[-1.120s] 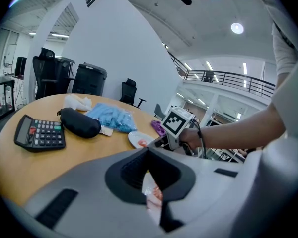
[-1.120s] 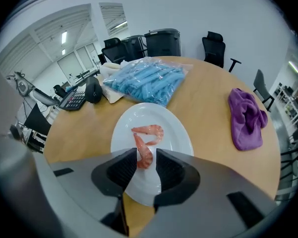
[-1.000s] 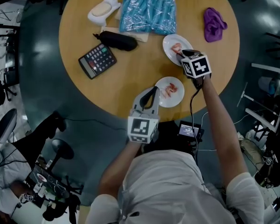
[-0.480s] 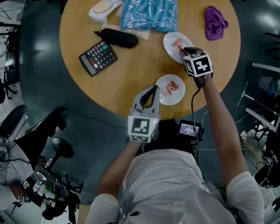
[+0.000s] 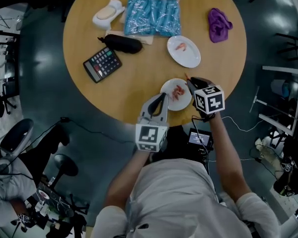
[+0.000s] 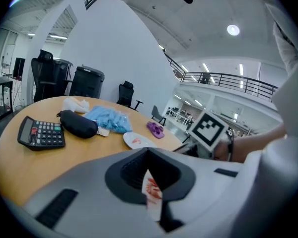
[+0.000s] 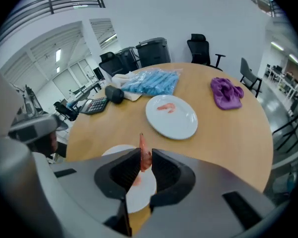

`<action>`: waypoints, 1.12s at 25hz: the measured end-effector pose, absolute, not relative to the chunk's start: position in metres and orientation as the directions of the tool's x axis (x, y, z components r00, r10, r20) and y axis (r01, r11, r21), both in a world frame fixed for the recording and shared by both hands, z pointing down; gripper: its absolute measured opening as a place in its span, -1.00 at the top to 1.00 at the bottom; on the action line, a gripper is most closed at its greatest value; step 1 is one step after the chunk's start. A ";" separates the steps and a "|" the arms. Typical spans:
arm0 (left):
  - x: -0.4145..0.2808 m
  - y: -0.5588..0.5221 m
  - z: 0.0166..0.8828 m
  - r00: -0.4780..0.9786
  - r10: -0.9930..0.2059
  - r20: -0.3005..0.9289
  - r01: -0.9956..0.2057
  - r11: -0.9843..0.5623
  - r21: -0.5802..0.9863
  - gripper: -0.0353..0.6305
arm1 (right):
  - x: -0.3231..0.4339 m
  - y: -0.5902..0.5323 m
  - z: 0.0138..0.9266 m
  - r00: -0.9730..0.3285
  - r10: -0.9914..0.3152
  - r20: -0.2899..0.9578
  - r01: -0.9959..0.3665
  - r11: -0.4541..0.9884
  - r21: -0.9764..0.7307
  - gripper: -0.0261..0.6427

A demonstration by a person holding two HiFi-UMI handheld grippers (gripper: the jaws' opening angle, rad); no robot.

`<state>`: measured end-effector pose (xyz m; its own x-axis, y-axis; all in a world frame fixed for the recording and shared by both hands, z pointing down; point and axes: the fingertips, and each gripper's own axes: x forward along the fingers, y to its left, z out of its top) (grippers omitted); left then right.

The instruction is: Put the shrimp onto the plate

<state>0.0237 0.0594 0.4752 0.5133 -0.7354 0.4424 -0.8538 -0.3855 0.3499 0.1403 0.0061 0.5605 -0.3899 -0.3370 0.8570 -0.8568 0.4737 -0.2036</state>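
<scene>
My right gripper [image 5: 189,82] is shut on a pink shrimp [image 7: 145,157], which stands upright between its jaws; they have just been closing on it. It hangs over the right edge of the near white plate [image 5: 167,88], where other shrimps [image 5: 178,92] lie. A single shrimp [image 5: 181,46] remains on the far white plate [image 5: 189,59]. At the near plate's left rim, my left gripper [image 5: 161,96] sits with its jaws narrowed on that rim; the plate's white edge fills the gap in the left gripper view.
On the round wooden table [image 5: 139,83] lie a calculator [image 5: 103,63], a black pouch [image 5: 123,43], a blue packet [image 5: 154,15], a purple cloth [image 5: 217,25] and a white object [image 5: 108,11]. The near plate is close to the table's front edge.
My right gripper left the far plate and came back to the near plate with a shrimp in its jaws. The left gripper stayed at the near plate's rim.
</scene>
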 end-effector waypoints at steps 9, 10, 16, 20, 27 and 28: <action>0.029 0.083 0.475 0.537 -0.717 0.444 -0.841 -0.411 0.353 0.87 | 0.128 0.105 0.594 -0.352 -0.205 0.913 -0.829 0.520 -0.203 0.70; 0.029 0.086 0.475 0.537 -0.716 0.446 -0.841 -0.410 0.354 0.87 | 0.127 0.106 0.597 -0.343 -0.200 0.918 -0.827 0.527 -0.195 0.70; 0.029 0.097 0.475 0.540 -0.710 0.452 -0.838 -0.403 0.367 0.87 | 0.117 0.097 0.606 -0.317 -0.177 0.932 -0.826 0.534 -0.180 0.70; 0.024 0.096 0.473 0.536 -0.715 0.449 -0.841 -0.407 0.357 0.87 | 0.118 0.096 0.605 -0.306 -0.166 0.938 -0.831 0.527 -0.178 0.70; 0.015 0.090 0.469 0.515 -0.735 0.441 -0.852 -0.383 0.357 0.87 | 0.123 0.105 0.607 -0.269 -0.159 0.950 -0.818 0.558 -0.139 0.69; 0.015 0.089 0.468 0.514 -0.737 0.438 -0.852 -0.381 0.358 0.87 | 0.124 0.105 0.607 -0.267 -0.159 0.951 -0.815 0.563 -0.134 0.67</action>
<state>0.0148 0.0891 0.4682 0.5142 -0.7373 0.4382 -0.8522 -0.3815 0.3581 0.1237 0.1049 0.6070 -0.2666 -0.1593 0.9506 -0.8152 0.5634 -0.1342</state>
